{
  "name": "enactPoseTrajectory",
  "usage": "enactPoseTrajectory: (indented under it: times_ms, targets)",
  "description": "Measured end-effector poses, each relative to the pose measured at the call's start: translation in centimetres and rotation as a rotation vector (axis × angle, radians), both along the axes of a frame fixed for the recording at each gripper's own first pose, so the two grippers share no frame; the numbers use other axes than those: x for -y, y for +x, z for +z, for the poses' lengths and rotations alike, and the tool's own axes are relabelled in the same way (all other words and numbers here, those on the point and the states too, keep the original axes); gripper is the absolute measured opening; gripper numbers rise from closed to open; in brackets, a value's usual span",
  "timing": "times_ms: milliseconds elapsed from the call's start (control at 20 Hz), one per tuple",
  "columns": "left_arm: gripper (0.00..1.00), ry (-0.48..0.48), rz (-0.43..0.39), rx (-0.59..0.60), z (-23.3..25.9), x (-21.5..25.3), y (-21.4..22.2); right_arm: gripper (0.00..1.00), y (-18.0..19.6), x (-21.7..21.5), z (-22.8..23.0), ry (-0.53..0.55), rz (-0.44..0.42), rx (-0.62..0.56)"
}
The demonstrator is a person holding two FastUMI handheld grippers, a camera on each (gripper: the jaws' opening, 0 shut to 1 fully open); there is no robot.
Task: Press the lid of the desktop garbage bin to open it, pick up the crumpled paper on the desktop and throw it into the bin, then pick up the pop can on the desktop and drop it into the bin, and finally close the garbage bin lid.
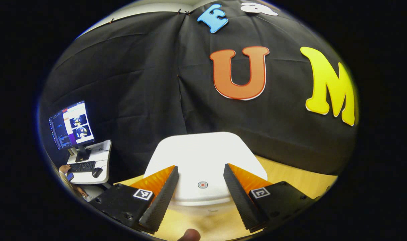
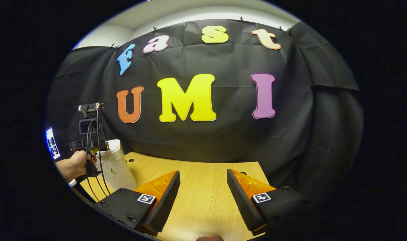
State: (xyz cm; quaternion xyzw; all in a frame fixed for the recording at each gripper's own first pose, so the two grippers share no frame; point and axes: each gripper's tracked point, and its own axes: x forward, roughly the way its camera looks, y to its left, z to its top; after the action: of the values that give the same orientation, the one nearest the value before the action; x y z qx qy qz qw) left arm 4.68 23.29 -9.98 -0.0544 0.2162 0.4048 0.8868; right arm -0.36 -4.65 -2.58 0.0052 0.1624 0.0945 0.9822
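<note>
You had the left gripper (image 1: 200, 187) hanging just above the garbage bin (image 1: 203, 157), its fingers spread wide with nothing between them, and the closed white lid (image 1: 206, 150) sat squarely in the gap. The small round button (image 1: 202, 184) near the lid's front edge lay almost midway between your fingertips, so my guess is that this was either the opening press or the closing one; with no paper and no can on the stretch of table I could see, I couldn't tell which. In the right gripper view the bin (image 2: 115, 165) stood near the table's (image 2: 203, 187) left edge, toward the back, with your left hand (image 2: 74, 164) and its gripper close over the top of it. The right gripper (image 2: 203, 194) was spread as well and held nothing, hovering over bare wood toward the front, well apart from the bin. To press well, I would have offset the left gripper sideways so that one fingertip, not the gap, came down on the button, or else brought the fingers together first to make a single blunt point. Push straight down, briefly, because the bin looked light and a slanted shove could have slid it toward the back edge. Keeping the right gripper low and near would have let you steady the bin's side if it shifted.
</note>
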Motion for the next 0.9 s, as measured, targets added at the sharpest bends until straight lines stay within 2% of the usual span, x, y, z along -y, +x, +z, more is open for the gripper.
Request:
enactPoseTrajectory:
  times_ms: [200, 300, 650, 700, 750, 800, 850, 900]
  targets:
    - [0.9, -0.022, 0.003, 0.068, -1.0, 0.2, -0.4, 0.89, 0.0, -0.8, -0.9, 0.009, 0.005, -0.019]
    - [0.89, -0.008, -0.025, 0.059, -1.1, 0.3, -0.3, 0.89, -0.2, -1.4, -1.3, 0.012, 0.012, -0.029]
    - [0.87, 0.045, -0.083, 0.143, -0.4, 0.4, -0.4, 0.89, -0.1, -2.3, -1.5, -0.015, 0.028, -0.022]
    - [0.93, 0.057, -0.1, 0.146, -0.2, 0.5, -0.3, 0.89, 0.1, -2.1, -1.1, -0.008, 0.015, -0.01]
    - [0.86, 0.051, -0.112, 0.152, -0.2, 0.6, -0.3, 0.89, 0.3, -2.1, -0.8, 0.005, 0.0, 0.002]
    - [0.93, 0.046, -0.129, 0.162, -0.1, 0.7, -0.3, 0.89, 0.5, -2.1, -0.4, 0.008, -0.012, 0.016]
    - [0.86, 0.039, -0.153, 0.172, 0.3, 1.0, -0.2, 0.89, 0.6, -2.0, -0.1, 0.005, -0.023, 0.031]
    - [0.86, 0.031, -0.18, 0.184, 0.7, 1.5, -0.1, 0.89, 0.7, -2.1, 0.4, 0.004, -0.029, 0.047]
